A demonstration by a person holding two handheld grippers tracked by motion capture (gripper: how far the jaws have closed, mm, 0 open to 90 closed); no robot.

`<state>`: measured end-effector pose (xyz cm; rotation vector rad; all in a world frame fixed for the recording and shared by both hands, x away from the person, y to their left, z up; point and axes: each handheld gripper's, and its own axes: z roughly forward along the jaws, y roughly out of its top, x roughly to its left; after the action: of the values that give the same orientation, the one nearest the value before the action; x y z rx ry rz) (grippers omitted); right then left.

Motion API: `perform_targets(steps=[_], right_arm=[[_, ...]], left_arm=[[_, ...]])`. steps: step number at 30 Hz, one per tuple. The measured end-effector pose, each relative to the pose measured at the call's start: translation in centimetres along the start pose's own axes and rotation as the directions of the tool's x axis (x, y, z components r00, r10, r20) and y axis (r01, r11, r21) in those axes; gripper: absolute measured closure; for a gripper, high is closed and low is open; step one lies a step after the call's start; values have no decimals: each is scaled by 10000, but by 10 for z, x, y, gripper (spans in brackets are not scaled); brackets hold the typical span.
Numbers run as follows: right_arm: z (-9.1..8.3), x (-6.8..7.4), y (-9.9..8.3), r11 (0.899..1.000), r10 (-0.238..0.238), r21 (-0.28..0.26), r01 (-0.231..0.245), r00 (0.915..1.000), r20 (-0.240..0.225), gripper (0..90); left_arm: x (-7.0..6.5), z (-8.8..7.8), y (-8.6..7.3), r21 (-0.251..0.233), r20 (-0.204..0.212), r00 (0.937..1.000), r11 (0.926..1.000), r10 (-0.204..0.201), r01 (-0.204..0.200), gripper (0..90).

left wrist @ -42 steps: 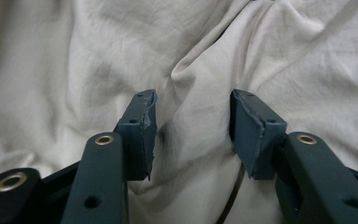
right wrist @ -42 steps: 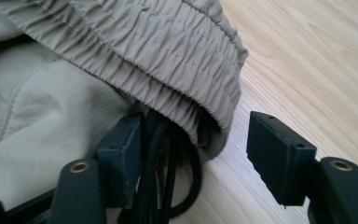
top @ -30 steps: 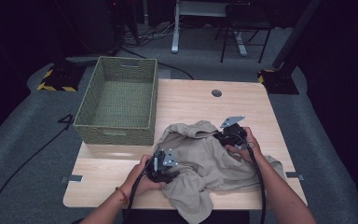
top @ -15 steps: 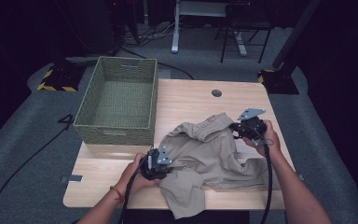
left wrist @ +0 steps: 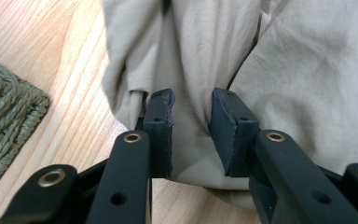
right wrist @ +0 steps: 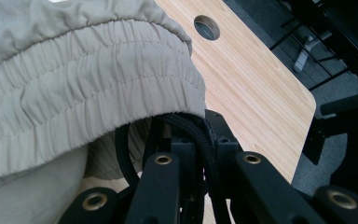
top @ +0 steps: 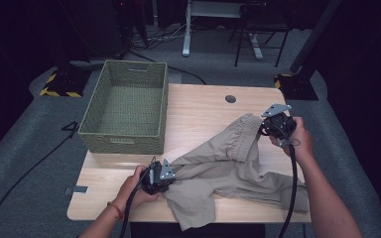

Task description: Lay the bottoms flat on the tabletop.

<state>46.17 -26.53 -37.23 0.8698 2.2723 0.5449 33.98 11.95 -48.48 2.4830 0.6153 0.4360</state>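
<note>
Left hand-held gripper [top: 171,174] pinches the beige trousers [top: 228,163] near the counter's [top: 198,106] front edge; right hand-held gripper [top: 264,128] clamps their waistband, lifted.

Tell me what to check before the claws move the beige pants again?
1. Left claw has cloth of the beige pants between its pads: ok.
2. Right claw shut on the waistband's black drawstring: ok.
3. Waistband lifted off the table: ok.
4. Pants spread flat: not ok, bunched folds remain.
5. Green basket clear of the pants: ok.
6. Pant leg fully on table: not ok, it overhangs the near edge.
</note>
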Motion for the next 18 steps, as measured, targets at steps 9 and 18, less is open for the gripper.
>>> perform_targets(steps=[9,18], right_arm=[[19,12,3,10000,2,16,-2,9996,-279,775],[33,25,-10,9972,209,-668,-331,9843,-1751,483]], left_arm=[[-16,-8,53,-1887,305,9991,9815,-278,330,298],[-9,24,137,-2254,133,9996,9739,-229,253,246]])
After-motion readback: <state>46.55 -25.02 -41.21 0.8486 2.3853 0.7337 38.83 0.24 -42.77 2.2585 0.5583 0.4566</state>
